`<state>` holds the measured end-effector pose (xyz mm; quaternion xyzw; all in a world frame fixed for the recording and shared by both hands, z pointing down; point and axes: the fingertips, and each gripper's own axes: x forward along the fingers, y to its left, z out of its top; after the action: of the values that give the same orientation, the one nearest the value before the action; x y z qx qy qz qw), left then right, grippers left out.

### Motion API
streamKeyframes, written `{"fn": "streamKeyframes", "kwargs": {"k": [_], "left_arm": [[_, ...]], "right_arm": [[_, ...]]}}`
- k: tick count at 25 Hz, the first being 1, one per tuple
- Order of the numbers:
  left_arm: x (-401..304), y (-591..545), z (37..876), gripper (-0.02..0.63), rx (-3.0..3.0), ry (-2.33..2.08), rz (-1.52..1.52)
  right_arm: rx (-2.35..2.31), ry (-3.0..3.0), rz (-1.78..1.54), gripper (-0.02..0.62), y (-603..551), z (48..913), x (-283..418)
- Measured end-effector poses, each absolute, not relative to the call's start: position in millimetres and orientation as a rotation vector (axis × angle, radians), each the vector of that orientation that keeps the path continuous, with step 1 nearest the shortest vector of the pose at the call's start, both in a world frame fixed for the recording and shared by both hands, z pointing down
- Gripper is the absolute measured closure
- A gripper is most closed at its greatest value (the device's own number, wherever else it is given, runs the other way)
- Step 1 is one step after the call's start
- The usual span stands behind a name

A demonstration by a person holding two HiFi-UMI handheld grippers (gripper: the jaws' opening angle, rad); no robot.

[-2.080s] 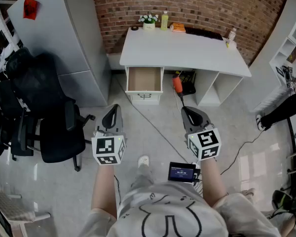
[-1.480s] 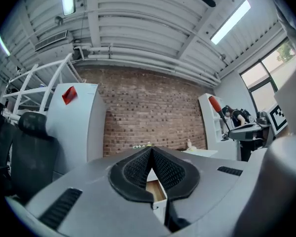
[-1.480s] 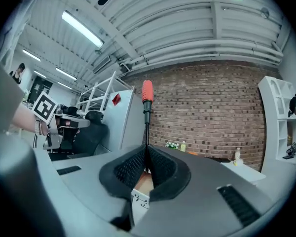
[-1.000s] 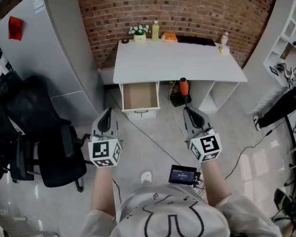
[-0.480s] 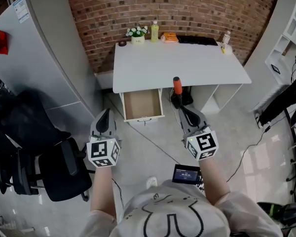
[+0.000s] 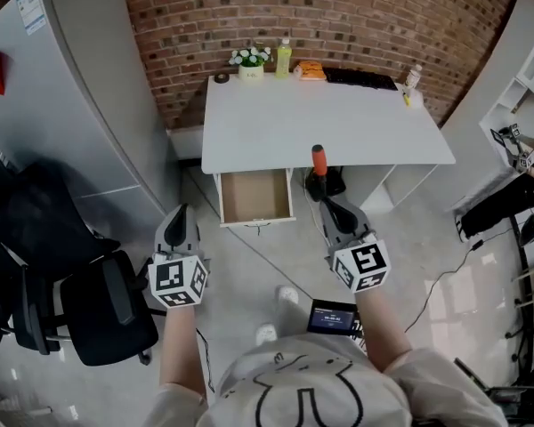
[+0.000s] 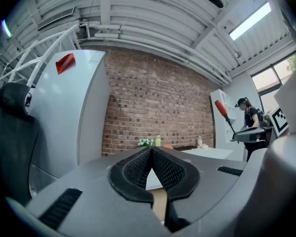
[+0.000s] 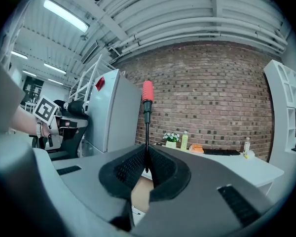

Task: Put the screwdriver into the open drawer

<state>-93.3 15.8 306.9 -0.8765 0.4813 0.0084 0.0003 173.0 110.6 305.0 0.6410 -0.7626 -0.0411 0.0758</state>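
Brick wall (image 6: 356, 16) behind, white desk (image 6: 329, 123) with its open wood-lined drawer (image 6: 254, 196) below. The red-handled screwdriver (image 6: 319, 158) is clamped by the shaft in the right gripper (image 6: 326, 205), just right of the drawer; left gripper (image 6: 180, 212) is closed, empty. Best swung left and lowered flat before release.

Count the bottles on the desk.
2. A yellow bottle stands at the back edge of the desk, beside the flowers. A clear bottle stands near the back right corner. None appears hidden.
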Motion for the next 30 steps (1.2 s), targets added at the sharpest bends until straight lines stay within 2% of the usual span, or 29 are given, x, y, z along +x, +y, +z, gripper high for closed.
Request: {"fn": "streamKeyframes", "kwargs": {"k": [22, 30], "left_arm": [[-63, -152, 304, 0.595, -2.651, 1.780, 0.011], [-77, -177, 326, 0.595, -2.633, 1.911, -0.054]], "right_arm": [[1.817, -2.429, -0.020, 0.572, -101, 307, 232], [1.717, -2.461, 0.054, 0.572, -140, 329, 225]]}}
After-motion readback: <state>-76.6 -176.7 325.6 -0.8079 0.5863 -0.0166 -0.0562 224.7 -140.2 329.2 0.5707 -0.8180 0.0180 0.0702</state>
